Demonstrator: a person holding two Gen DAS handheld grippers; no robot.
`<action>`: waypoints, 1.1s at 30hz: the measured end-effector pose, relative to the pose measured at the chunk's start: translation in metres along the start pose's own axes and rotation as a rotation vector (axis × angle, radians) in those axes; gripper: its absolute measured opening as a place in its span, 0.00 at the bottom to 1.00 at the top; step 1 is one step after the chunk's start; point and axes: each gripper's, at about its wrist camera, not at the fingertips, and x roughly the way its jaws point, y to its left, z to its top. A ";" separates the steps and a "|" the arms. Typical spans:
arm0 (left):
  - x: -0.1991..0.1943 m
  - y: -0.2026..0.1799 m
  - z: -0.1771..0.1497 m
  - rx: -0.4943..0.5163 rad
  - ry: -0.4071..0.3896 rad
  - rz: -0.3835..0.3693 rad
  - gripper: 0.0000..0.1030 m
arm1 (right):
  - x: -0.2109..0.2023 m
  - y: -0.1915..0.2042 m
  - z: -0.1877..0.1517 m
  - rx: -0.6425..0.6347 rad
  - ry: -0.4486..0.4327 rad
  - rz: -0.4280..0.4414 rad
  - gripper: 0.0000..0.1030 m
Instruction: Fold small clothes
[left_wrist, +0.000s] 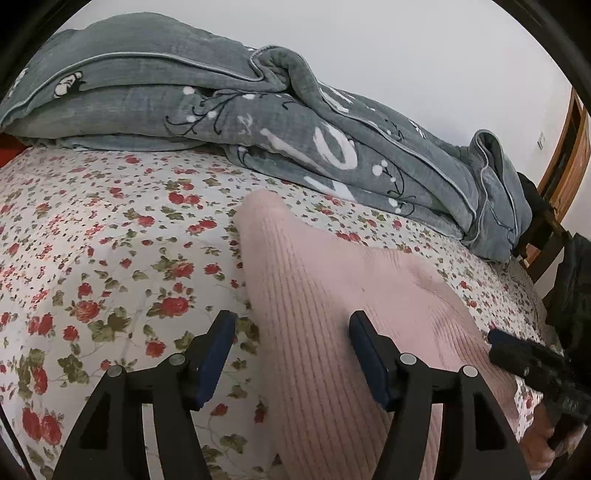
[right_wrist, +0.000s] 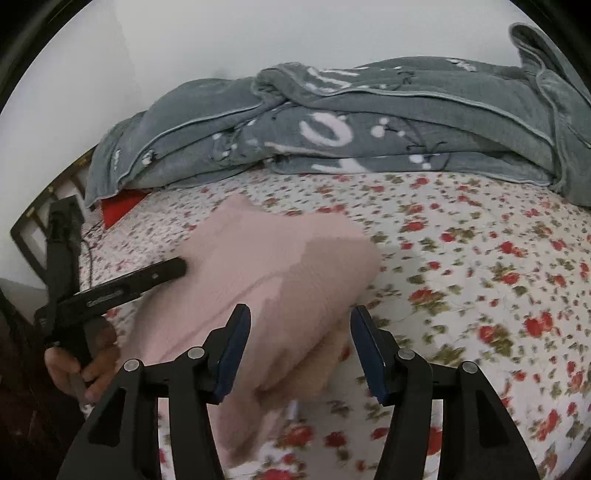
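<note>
Left claw (left_wrist: 291, 354) and right claw (right_wrist: 301, 347) agape, pink ribbed garment (left_wrist: 332, 295) lengthwise toward grey quilt (left_wrist: 221, 99)

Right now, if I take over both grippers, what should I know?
Left gripper: open, holding nothing, above the left edge of the pink ribbed garment.
Right gripper: open, holding nothing, above the garment's right part.
The garment lies on the flowered bedsheet, in front of the grey quilt.
Done: it looks partly folded, layers overlapping.
Left: probably more folding, then tidying; hard to tell, the right view is blurred.
</note>
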 end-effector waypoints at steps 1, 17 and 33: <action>-0.001 0.001 0.000 -0.005 -0.006 0.003 0.61 | 0.004 0.004 -0.001 -0.008 0.014 0.000 0.41; -0.020 -0.015 -0.008 0.063 -0.023 -0.074 0.61 | 0.000 -0.005 0.002 -0.018 -0.022 -0.094 0.38; -0.032 -0.043 -0.081 0.205 0.055 0.075 0.62 | 0.011 0.040 -0.073 -0.114 -0.047 -0.150 0.37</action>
